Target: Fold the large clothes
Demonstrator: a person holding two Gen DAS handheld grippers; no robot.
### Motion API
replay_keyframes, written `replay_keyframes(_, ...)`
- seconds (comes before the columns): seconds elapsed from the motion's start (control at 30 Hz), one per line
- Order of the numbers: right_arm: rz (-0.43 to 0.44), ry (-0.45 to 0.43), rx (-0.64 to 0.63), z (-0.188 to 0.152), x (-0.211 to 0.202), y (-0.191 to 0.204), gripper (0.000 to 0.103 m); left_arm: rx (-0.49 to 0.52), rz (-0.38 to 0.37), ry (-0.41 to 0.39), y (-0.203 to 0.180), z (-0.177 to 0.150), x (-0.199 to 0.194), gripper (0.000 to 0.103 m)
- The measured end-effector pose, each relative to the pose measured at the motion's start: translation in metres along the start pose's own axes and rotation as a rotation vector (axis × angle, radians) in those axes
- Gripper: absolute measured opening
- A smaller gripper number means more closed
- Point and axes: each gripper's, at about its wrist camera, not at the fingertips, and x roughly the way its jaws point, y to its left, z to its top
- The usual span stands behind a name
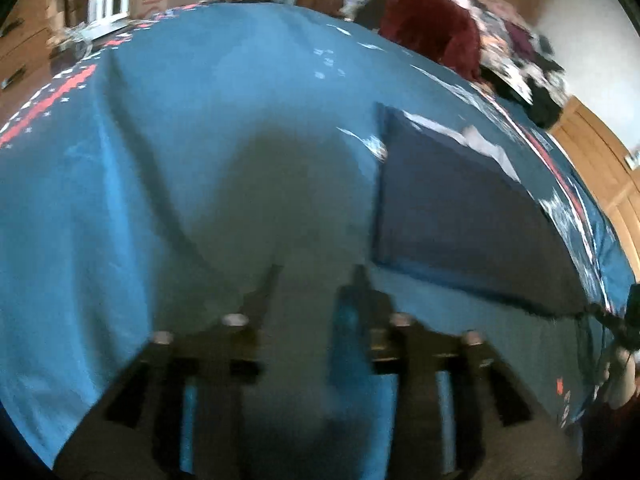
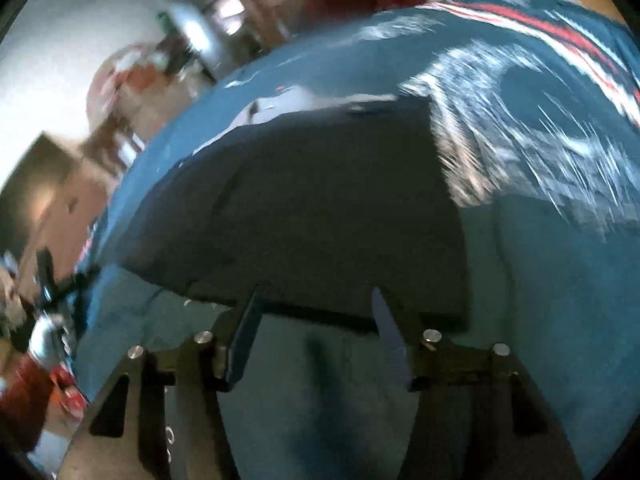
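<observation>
Both hand-held grippers (image 1: 316, 276) (image 2: 318, 296) gape, released, over blue cloth (image 1: 200, 120); wooden cabinets (image 1: 600, 160) behind.

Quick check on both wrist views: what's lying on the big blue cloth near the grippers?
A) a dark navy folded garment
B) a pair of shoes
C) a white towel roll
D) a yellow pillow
A: a flat, dark navy folded garment lies on the blue cloth, just ahead of the open right gripper and to the right of the open left gripper.
</observation>
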Motion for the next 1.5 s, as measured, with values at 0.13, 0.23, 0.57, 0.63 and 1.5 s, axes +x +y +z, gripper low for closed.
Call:
replay_keyframes(0.13,0.056,0.001,0.04,-0.018,0.013,-0.024,0.06,-0.01,-0.035,-0.022,0.012,0.007,0.014,0.059)
replay_keyframes(0.23,0.092,-0.039,0.001,-0.023,0.02,-0.023,0.07,-0.024,-0.066,-0.018,0.012,0.008,0.017,0.062)
replay_keyframes(0.57,0.149,-0.041,-0.09,-0.023,0.028,-0.012,0.099,-0.043,-0.128,-0.031,0.017,0.006,0.018,0.083)
replay_keyframes(0.63,0.155,-0.045,-0.083,-0.027,0.025,-0.012,0.099,-0.043,-0.136,-0.026,0.017,0.006,0.019,0.084)
replay_keyframes(1.5,0.141,-0.034,-0.107,-0.027,0.024,-0.007,0.103,-0.093,-0.178,0.026,0.018,0.016,-0.006,0.09)
